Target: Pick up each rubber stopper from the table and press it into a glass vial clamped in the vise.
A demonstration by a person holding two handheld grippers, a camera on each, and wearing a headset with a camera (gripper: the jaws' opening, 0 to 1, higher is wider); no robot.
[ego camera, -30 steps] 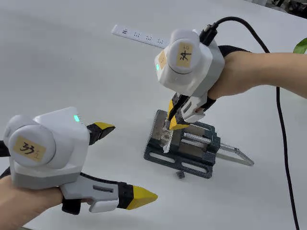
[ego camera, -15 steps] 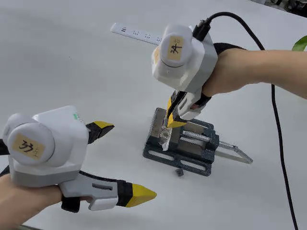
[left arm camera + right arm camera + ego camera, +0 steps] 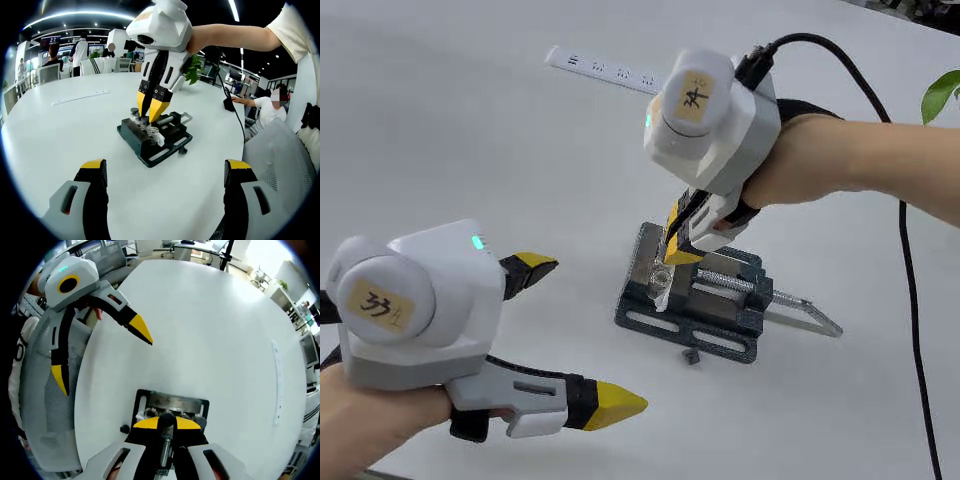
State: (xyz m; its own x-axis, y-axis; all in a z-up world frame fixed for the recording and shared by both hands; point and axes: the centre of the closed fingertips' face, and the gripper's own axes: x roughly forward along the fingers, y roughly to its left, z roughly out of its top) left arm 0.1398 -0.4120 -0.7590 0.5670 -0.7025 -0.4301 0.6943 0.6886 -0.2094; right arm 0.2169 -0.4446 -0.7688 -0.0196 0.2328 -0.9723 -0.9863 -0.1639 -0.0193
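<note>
— While that hand hangs over the middle of the frame, tell me what's what, biggest first.

— White table [image 3: 440, 150] all round. Lower left of the head view is the left gripper [image 3: 578, 335], jaws spread wide, holding nothing, well apart from the work. In the centre, the right gripper [image 3: 677, 250] points down with its yellow tips drawn narrow, right above the vise [image 3: 720, 310].

— Has it got a stopper in it?

— Something dark sits between the tips in the right gripper view, but I can't tell whether that's a stopper or part of the vise. The glass vial [image 3: 660, 280] stands clamped at the left end of the vise, just beneath those tips. One rubber stopper [image 3: 690, 356] lies loose on the table, just below the vise's lower edge in the frame.

— So how should the press go?

— I'd say straight down the vial's axis, tips centred over the mouth, slow and even. Tilt it and the stopper could cock sideways, or the glass could chip. The wide-open gripper needn't help, since the vise already holds the vial.
</note>
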